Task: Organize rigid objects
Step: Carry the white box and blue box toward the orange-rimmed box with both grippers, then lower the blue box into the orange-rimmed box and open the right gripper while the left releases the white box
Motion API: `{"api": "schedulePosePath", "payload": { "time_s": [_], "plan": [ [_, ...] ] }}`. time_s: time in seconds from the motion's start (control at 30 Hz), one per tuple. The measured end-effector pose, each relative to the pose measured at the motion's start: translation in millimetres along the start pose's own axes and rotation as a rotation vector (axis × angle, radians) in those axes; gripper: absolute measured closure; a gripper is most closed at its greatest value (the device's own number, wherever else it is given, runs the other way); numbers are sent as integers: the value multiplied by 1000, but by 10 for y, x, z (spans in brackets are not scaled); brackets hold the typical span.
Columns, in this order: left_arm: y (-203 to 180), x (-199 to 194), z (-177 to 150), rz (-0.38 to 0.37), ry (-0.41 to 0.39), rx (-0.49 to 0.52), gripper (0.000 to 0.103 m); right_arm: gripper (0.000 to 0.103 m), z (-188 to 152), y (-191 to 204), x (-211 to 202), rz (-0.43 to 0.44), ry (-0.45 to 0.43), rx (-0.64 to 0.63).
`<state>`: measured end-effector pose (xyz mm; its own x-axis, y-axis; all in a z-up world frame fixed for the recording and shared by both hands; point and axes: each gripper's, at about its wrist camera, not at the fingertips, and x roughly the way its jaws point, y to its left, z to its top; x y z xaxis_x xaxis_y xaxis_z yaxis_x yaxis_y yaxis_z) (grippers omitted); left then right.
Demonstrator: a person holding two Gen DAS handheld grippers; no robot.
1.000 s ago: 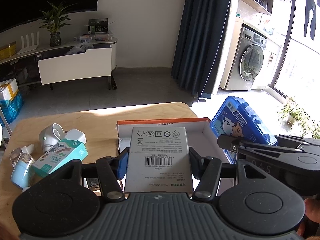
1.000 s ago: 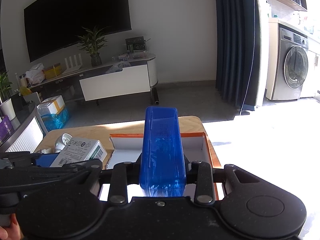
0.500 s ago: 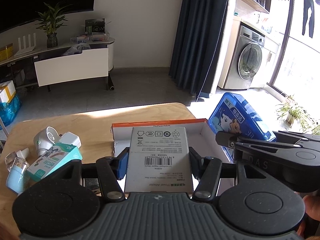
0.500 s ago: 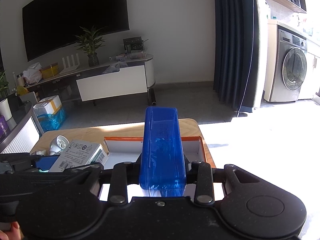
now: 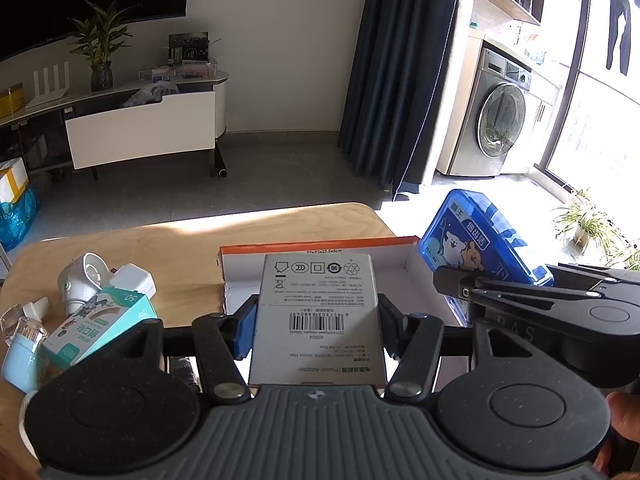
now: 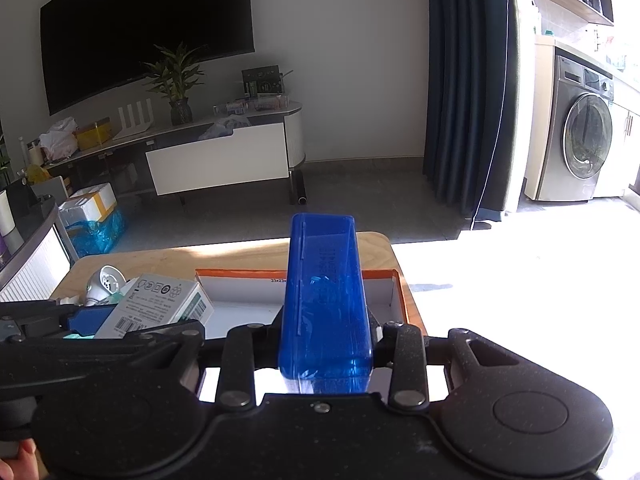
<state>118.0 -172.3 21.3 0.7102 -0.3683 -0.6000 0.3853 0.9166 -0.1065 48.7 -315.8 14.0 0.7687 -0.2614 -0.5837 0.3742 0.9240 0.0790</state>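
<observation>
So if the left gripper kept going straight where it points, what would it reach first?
Probably the white inside of the orange-edged box, with the grey adapter box held in the left gripper leading; depth is uncertain.

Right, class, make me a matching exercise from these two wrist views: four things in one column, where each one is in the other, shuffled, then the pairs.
Things
1. grey power adapter box
2. blue plastic case
3. orange-edged cardboard tray
4. teal carton

Places
A. lying on the wooden table, left of the tray
B. clamped in the right gripper
C. open on the table
D. clamped in the left gripper

Pairs: 1-D, 2-B, 3-C, 4-A
</observation>
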Motion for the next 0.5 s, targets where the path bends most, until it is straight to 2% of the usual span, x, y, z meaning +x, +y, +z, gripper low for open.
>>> {"api": "schedulePosePath", "payload": {
  "time_s": [0.5],
  "plan": [
    [175, 192, 45, 55, 24, -31, 44, 62, 68, -5, 449, 45, 74, -9]
  ]
}}
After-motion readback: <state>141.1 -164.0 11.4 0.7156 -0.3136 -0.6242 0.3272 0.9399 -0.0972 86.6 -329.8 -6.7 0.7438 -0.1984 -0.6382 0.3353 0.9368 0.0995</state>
